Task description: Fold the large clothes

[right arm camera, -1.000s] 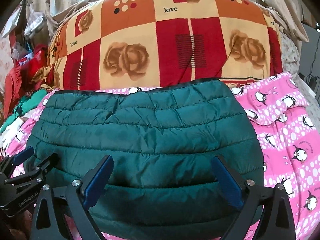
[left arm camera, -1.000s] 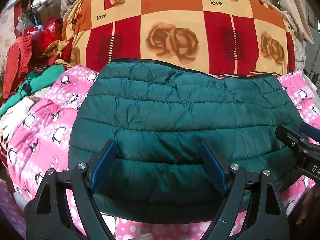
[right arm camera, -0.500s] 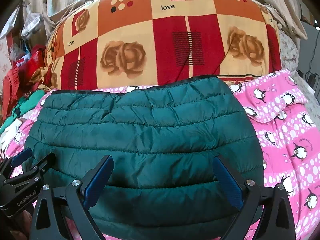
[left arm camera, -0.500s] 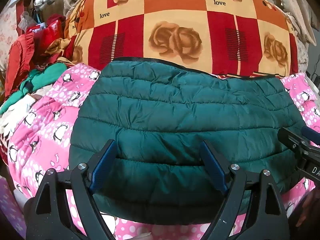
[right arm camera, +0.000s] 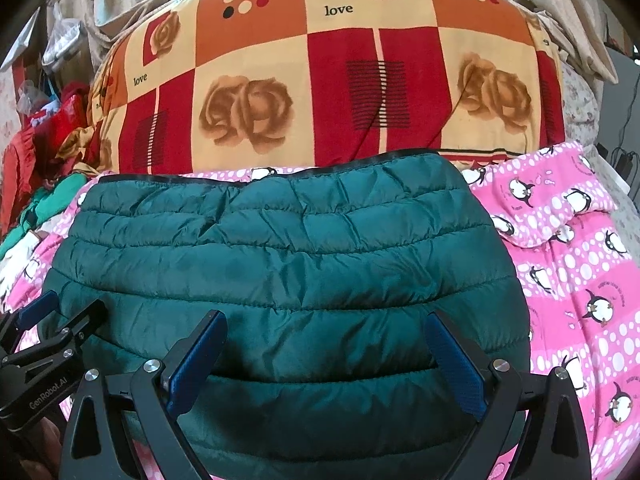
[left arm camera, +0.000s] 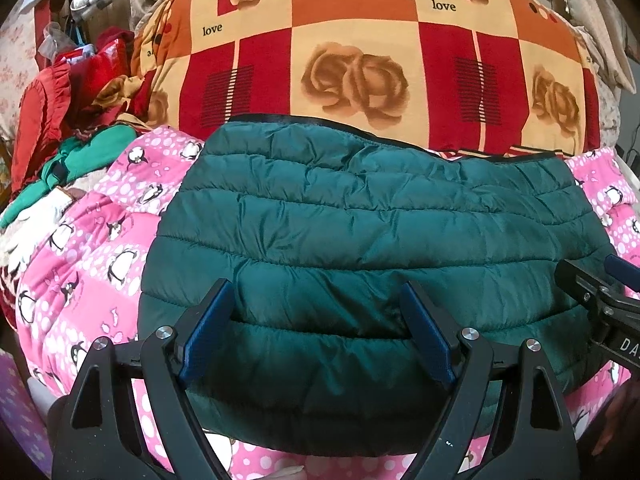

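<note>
While one folded dark green quilted jacket (left arm camera: 360, 240) is lying flat on the pink penguin-print blanket (left arm camera: 92, 264), two grippers are hovering over its near edge, side by side. The left gripper (left arm camera: 316, 332) is standing with its jaws wide and nothing pressed between its blue pads (left arm camera: 206, 332); the right gripper (right arm camera: 320, 364) is likewise spread wide over the jacket, gripping nothing. In each wrist view the other gripper is showing at the frame's edge. Beyond the jacket's far hem, one large rolled quilt (right arm camera: 320, 80) in red, orange and cream squares with brown roses is sitting across the bed, touching the blanket. At the far left, a loose heap of clothes (left arm camera: 60, 128), red and green pieces among them, is piling up; how many pieces cannot be counted. No open container is showing its contents.
</note>
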